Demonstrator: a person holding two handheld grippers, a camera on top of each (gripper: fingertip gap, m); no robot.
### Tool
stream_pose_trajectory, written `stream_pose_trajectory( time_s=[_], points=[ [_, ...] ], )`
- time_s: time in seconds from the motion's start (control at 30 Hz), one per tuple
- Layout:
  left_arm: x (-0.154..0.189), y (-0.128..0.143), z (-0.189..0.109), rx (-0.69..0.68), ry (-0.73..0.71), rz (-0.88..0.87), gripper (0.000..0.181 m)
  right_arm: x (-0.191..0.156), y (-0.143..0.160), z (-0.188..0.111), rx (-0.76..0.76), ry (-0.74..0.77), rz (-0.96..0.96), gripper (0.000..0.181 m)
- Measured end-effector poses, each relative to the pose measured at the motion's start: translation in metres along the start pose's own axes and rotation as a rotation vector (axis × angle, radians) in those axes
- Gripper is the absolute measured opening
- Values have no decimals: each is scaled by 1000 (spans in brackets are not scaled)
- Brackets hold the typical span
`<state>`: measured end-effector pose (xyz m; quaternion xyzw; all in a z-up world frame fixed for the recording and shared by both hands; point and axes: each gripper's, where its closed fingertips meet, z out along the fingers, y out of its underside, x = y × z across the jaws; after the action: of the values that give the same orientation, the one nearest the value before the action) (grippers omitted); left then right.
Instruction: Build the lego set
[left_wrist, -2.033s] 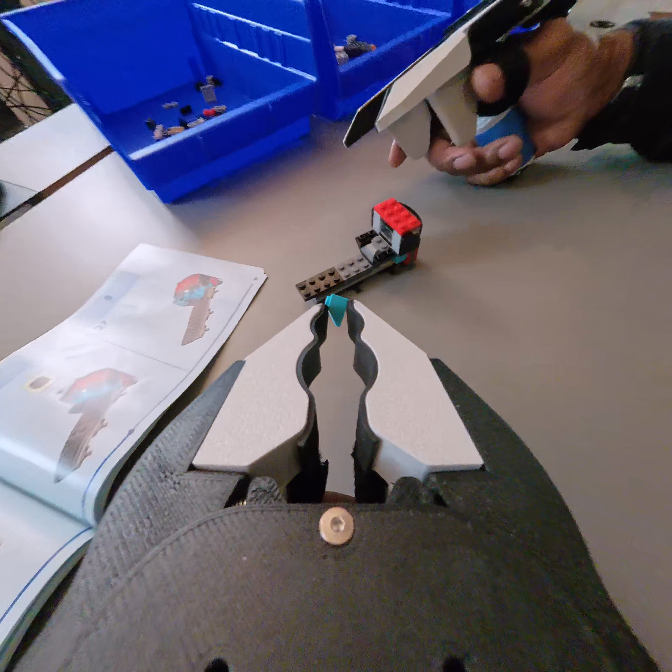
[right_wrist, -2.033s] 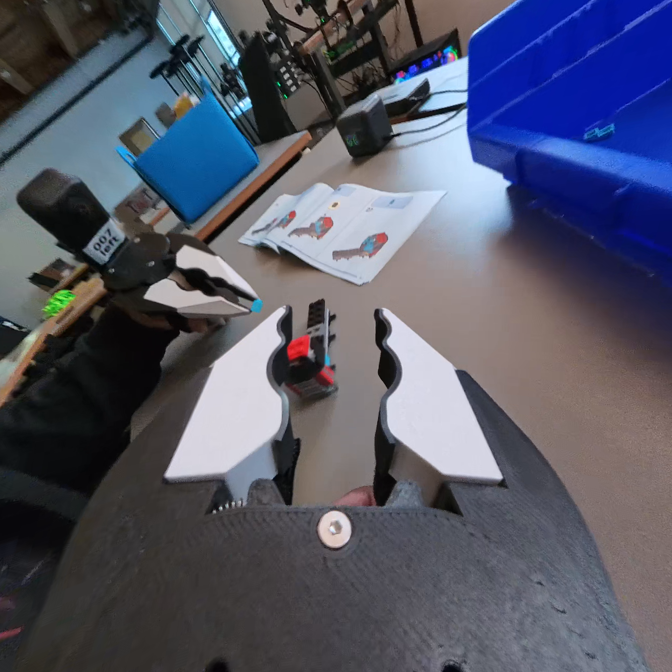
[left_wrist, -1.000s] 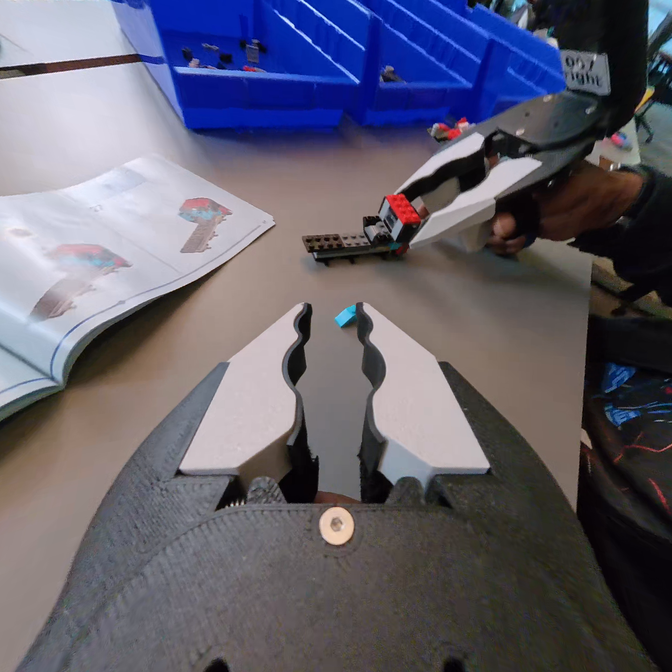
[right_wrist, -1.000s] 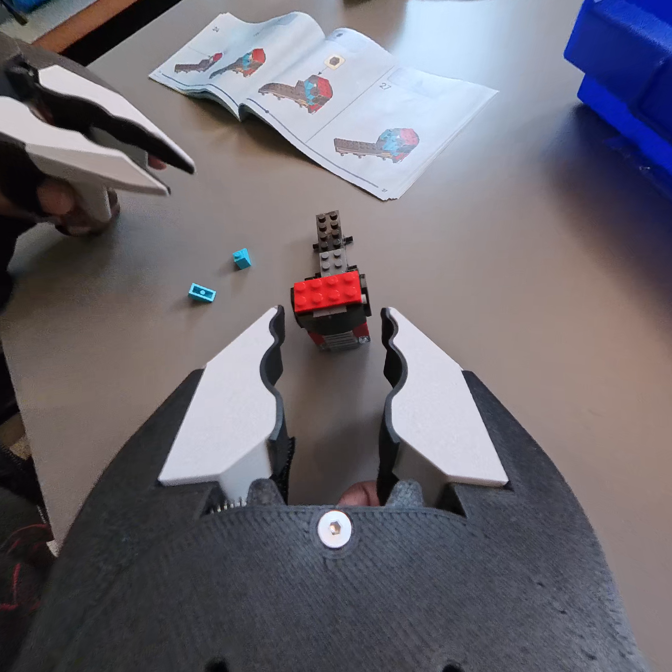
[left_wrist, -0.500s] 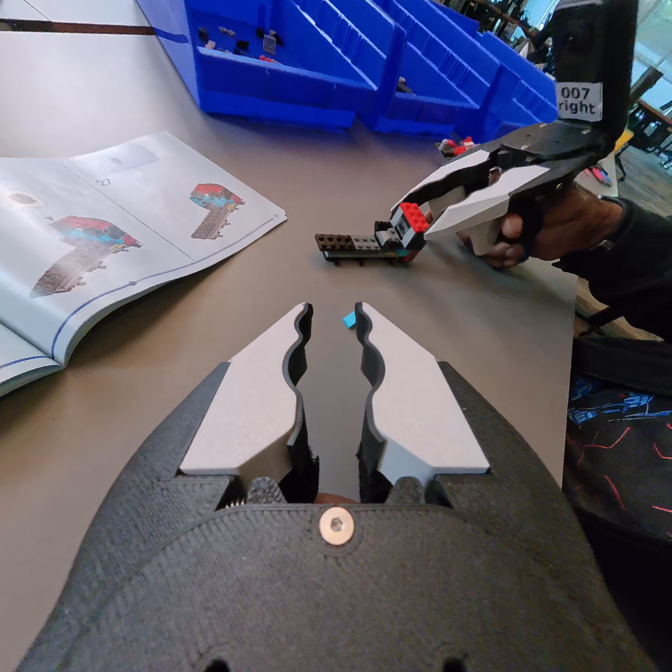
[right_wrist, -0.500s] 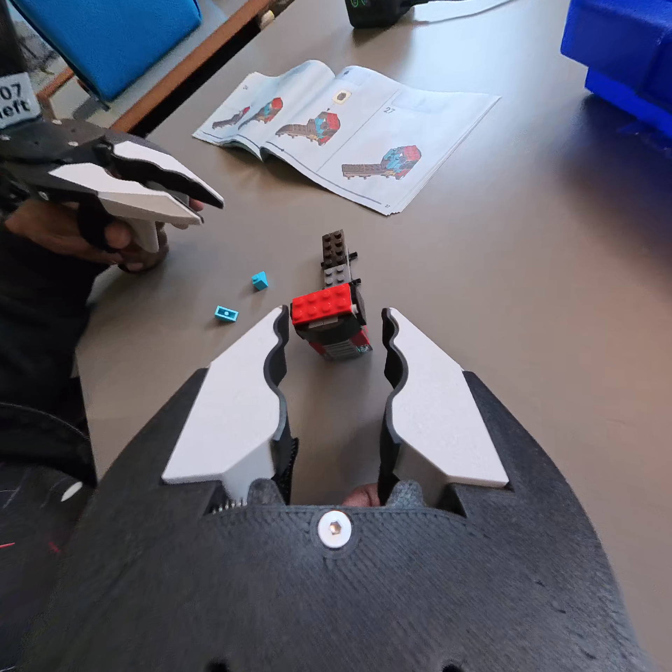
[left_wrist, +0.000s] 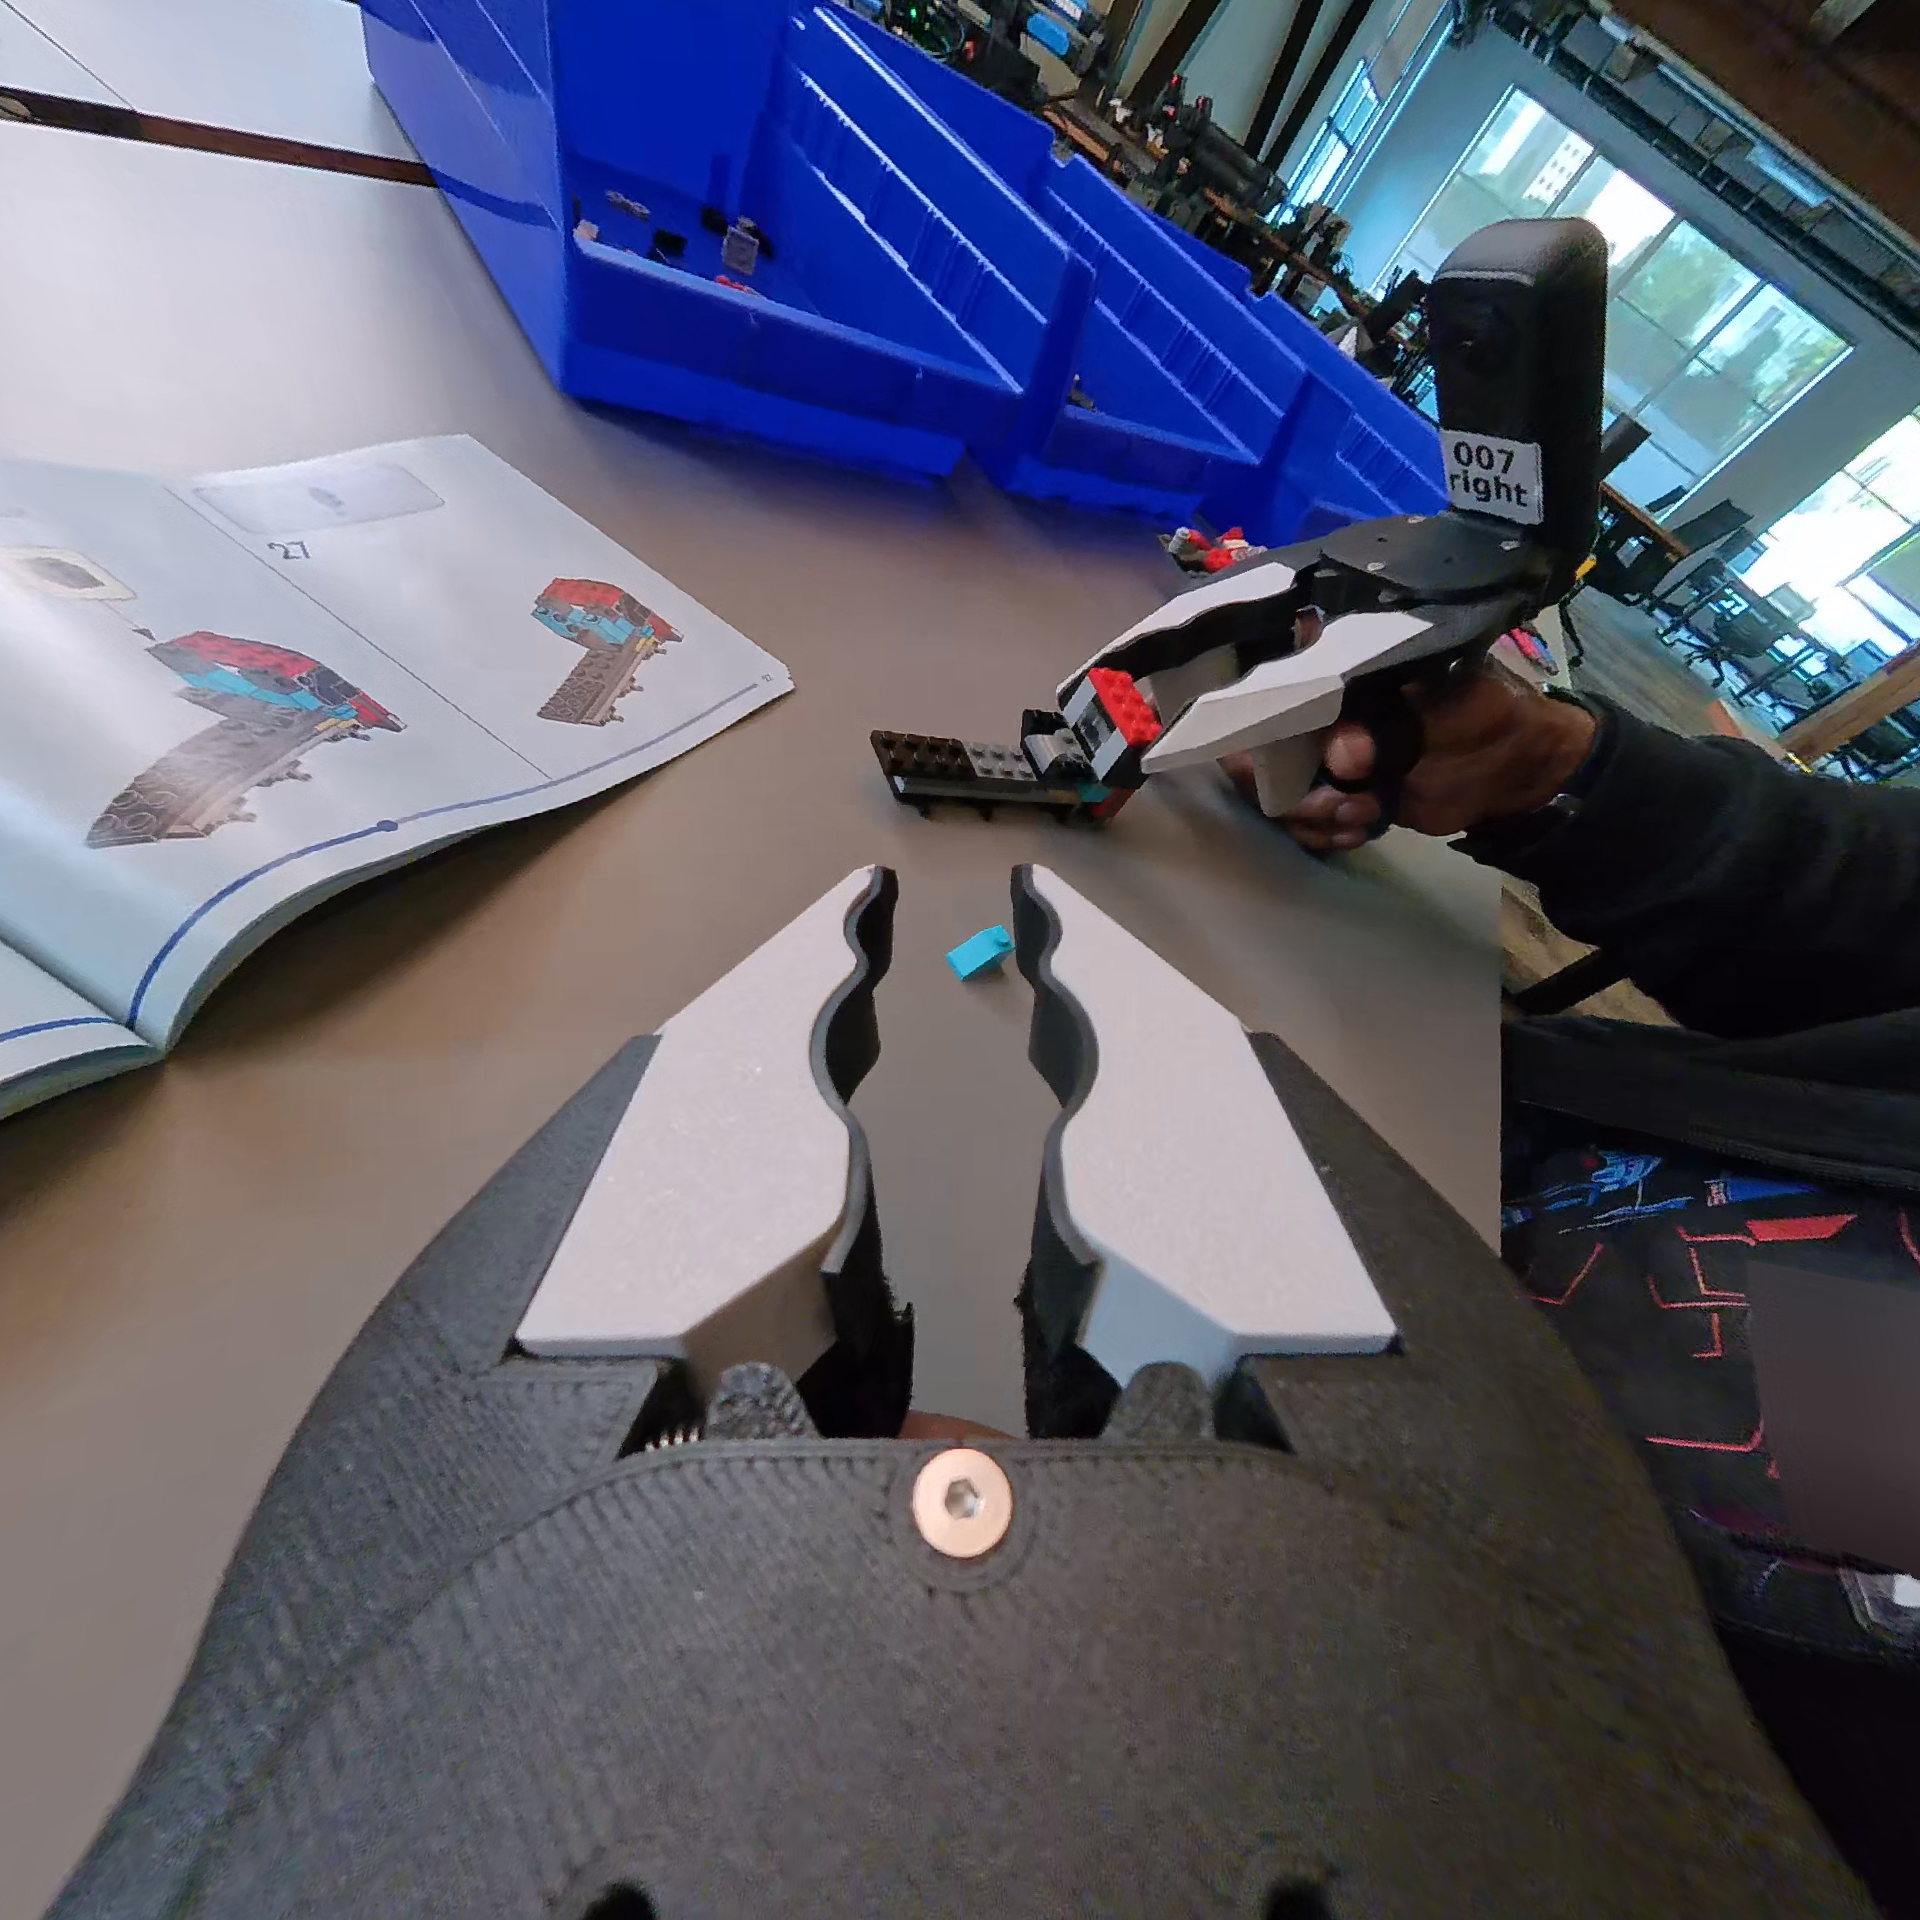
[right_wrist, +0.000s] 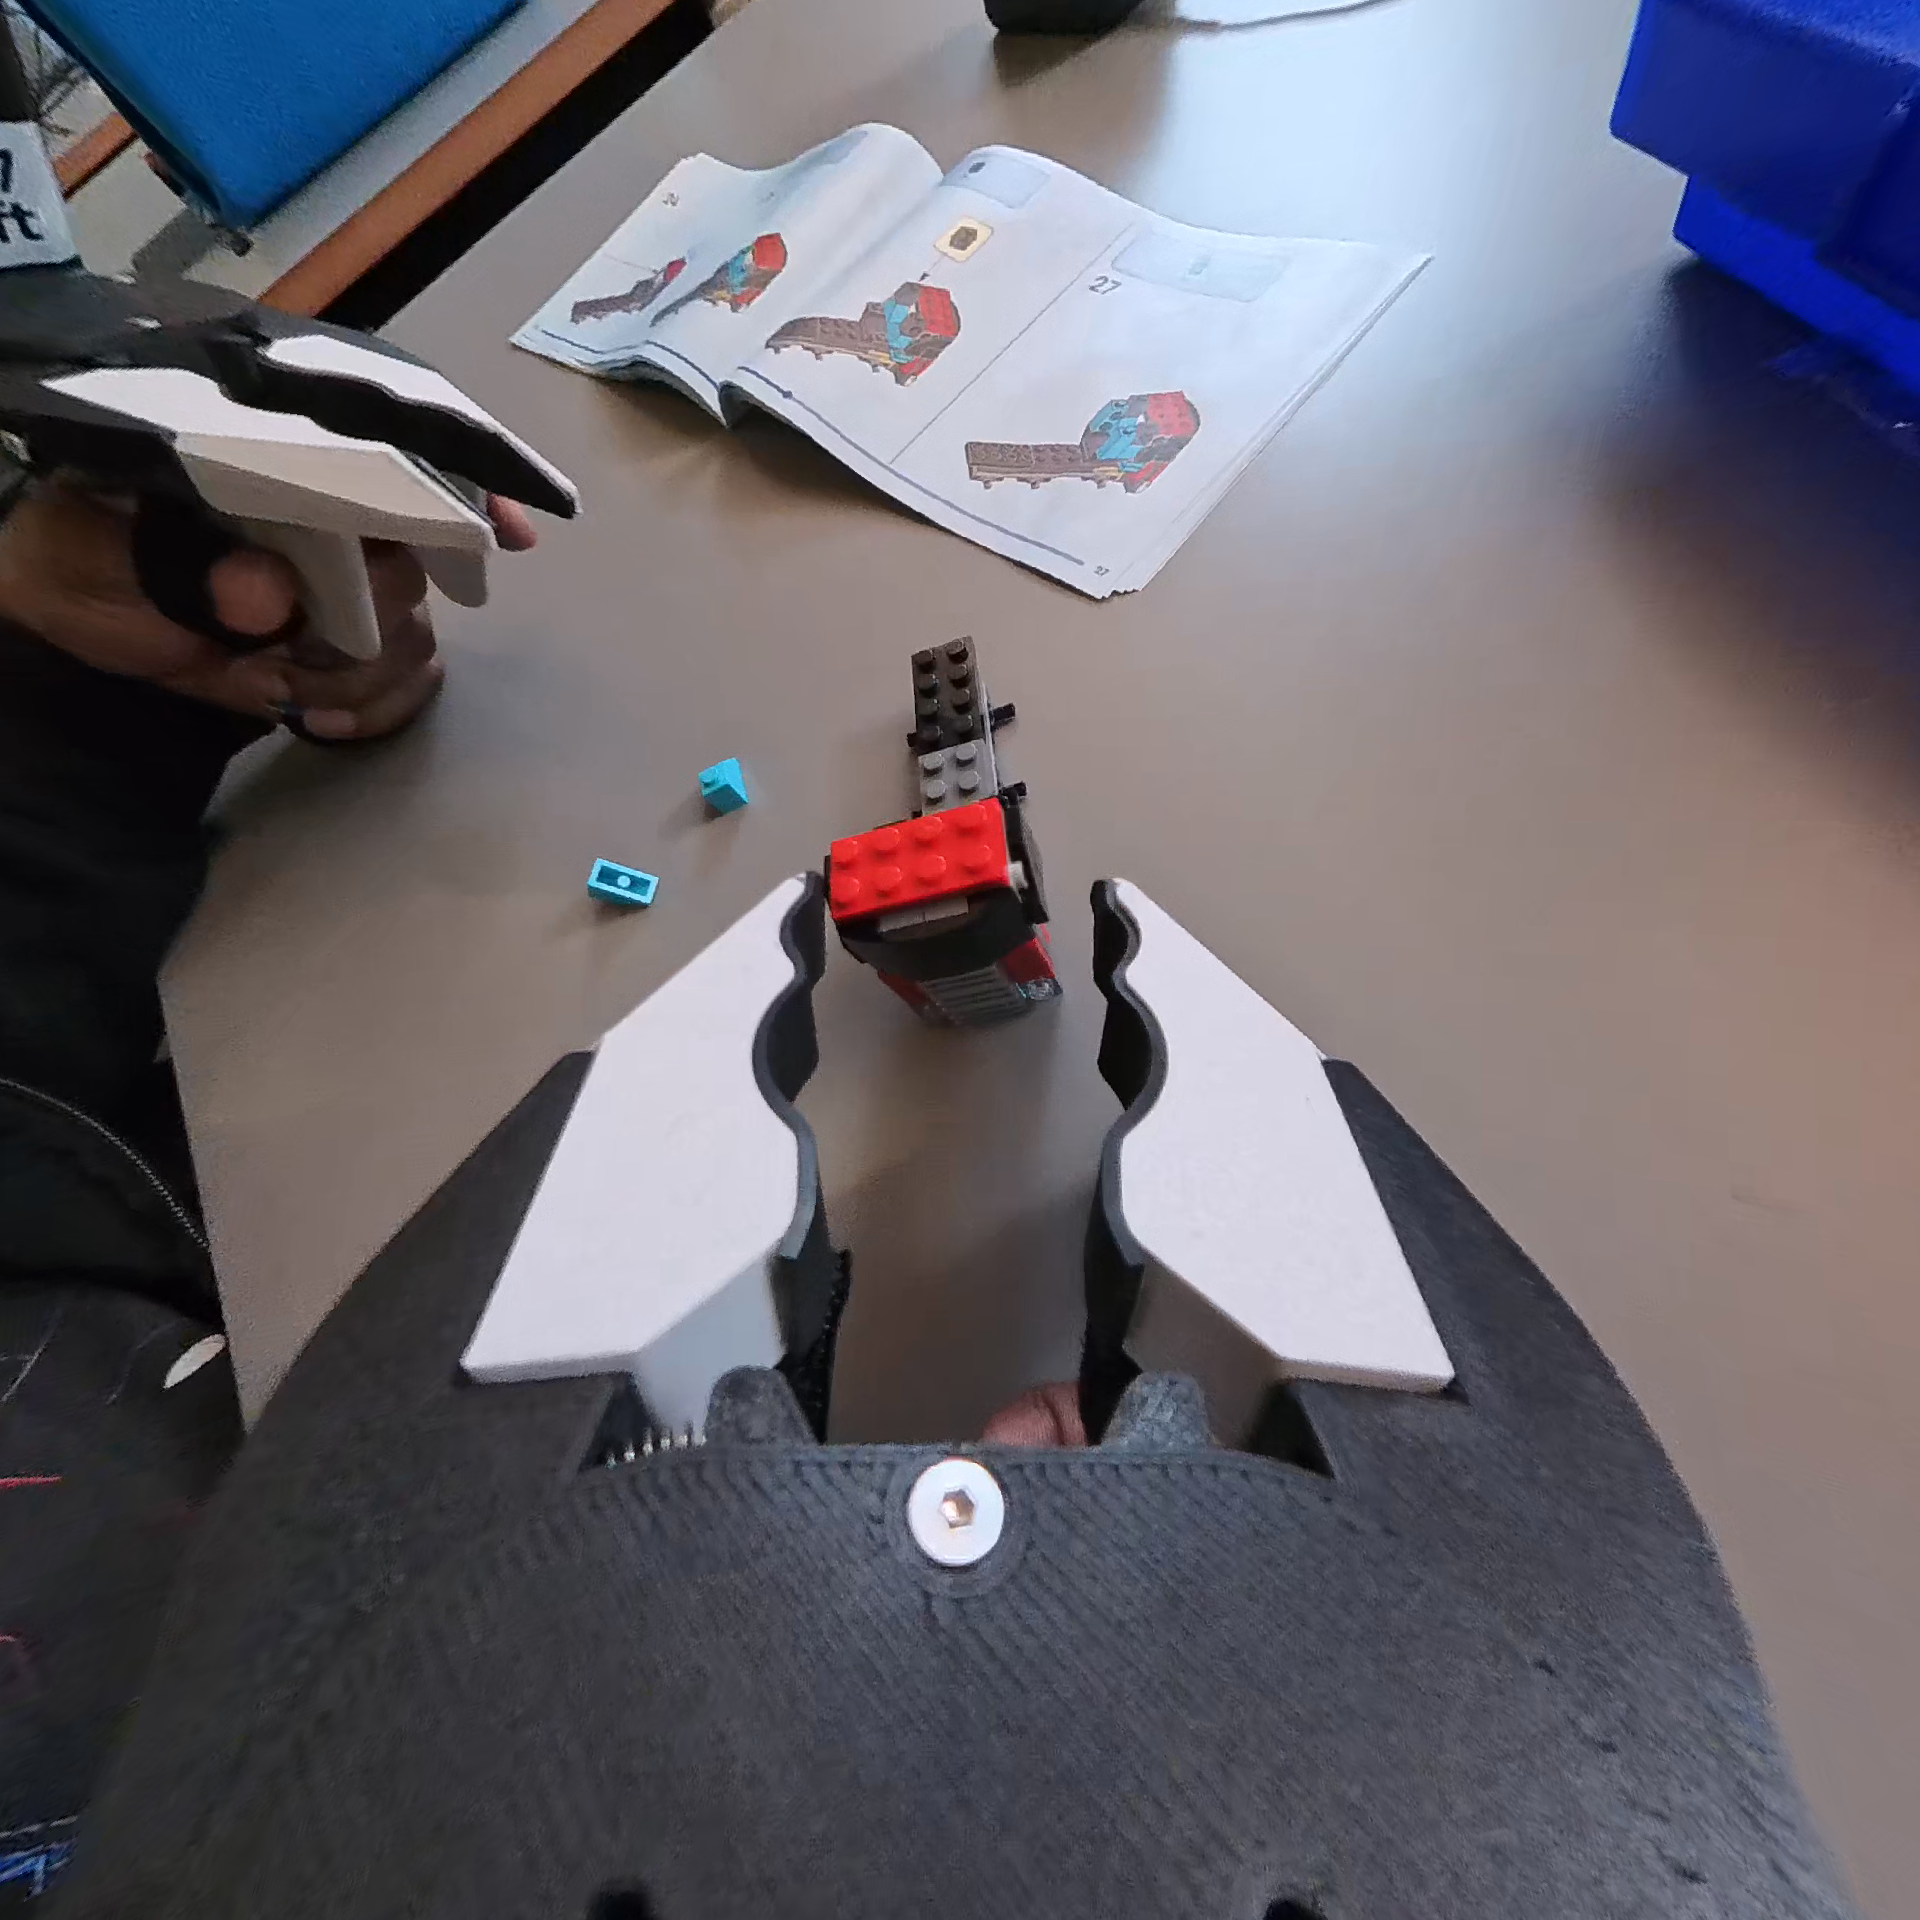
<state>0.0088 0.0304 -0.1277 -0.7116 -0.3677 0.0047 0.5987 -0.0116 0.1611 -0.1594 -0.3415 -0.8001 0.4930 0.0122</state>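
Right gripper (right_wrist: 951, 904) spread, straddling the red-topped black plastic lego truck build (right_wrist: 940, 883) on grey worktop (right_wrist: 1455, 831), not yet clamped. Left gripper (left_wrist: 951, 883) spread, empty, small turquoise sloped brick (left_wrist: 979, 953) lying just ahead between its tips. Step: steady build, pick brick. Next: close on both.

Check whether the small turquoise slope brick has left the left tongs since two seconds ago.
Yes. The turquoise slope brick now lies on the table, near the lego model, between the open left tongs.
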Motion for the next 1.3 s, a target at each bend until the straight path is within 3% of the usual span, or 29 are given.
stream_pose_trajectory(
  time_s=[0.57, 1.3],
  points=[
    [5, -15, -14, 118, 93, -58, 20, 0, 0, 1, -2, -14, 8, 52],
    [9, -12, -12, 107, 111, -59, 19, 0, -2, -1, 13, -35, 39, 51]
  ],
)
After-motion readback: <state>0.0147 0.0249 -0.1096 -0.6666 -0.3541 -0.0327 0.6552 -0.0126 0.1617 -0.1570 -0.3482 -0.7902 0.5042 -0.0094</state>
